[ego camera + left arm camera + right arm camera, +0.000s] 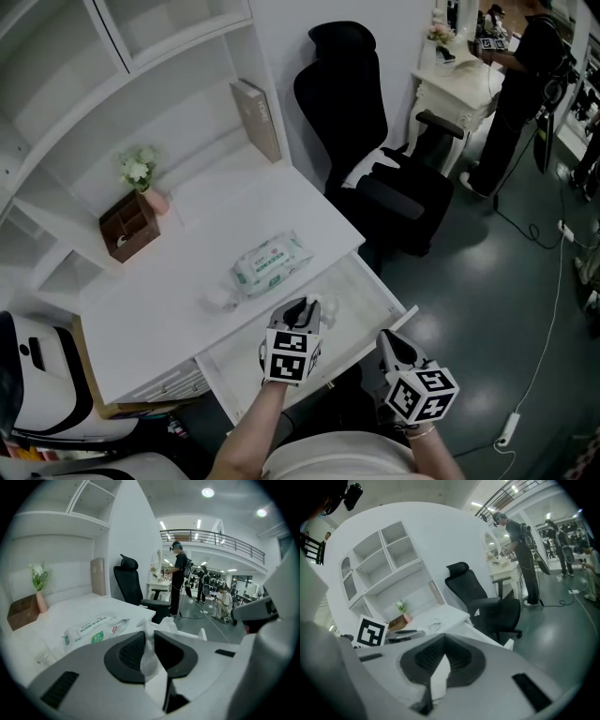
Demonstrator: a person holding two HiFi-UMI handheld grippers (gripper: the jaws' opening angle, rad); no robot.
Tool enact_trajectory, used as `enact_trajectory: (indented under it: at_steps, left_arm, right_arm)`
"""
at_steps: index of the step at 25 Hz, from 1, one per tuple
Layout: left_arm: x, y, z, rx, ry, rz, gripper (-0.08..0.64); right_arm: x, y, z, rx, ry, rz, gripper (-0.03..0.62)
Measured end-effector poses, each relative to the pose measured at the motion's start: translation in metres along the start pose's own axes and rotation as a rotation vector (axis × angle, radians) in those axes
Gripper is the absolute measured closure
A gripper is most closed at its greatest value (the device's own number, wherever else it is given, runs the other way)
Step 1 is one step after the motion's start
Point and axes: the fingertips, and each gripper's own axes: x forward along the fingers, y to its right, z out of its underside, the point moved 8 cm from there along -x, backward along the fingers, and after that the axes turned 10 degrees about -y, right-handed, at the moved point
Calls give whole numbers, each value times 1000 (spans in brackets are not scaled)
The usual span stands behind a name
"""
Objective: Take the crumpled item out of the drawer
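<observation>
A person's left gripper (pixel 307 306) pinches a crumpled, translucent white wad (pixel 148 657) between its dark pads, holding it over the open drawer (pixel 367 298) of a white desk (pixel 234 211). In the left gripper view, the wad bulges out above and below the two pads, which press on it from both sides. The right gripper (pixel 385 337) hangs just beside the drawer's front corner with its jaws pressed together at the tips and nothing between them, as the right gripper view shows.

On the desktop, a pack of wet wipes (pixel 270 262) lies near the drawer edge, with a small clear scrap (pixel 214 300) just beside it. Further back stand a brown wooden box (pixel 128 225) and a pink vase of white flowers (pixel 142 176), and a book (pixel 256 119) leans against the shelf unit's wall. A black office chair (pixel 361 131) sits to the desk's right. Across the room, a person in black (pixel 520 80) stands at another white table.
</observation>
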Motion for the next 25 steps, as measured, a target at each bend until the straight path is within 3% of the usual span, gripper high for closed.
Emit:
enact_trajectory:
  at_steps: [25]
  left_arm:
    - [-99, -15, 0, -89, 186, -91, 506]
  right_arm:
    - [-12, -21, 2, -59, 31, -26, 591]
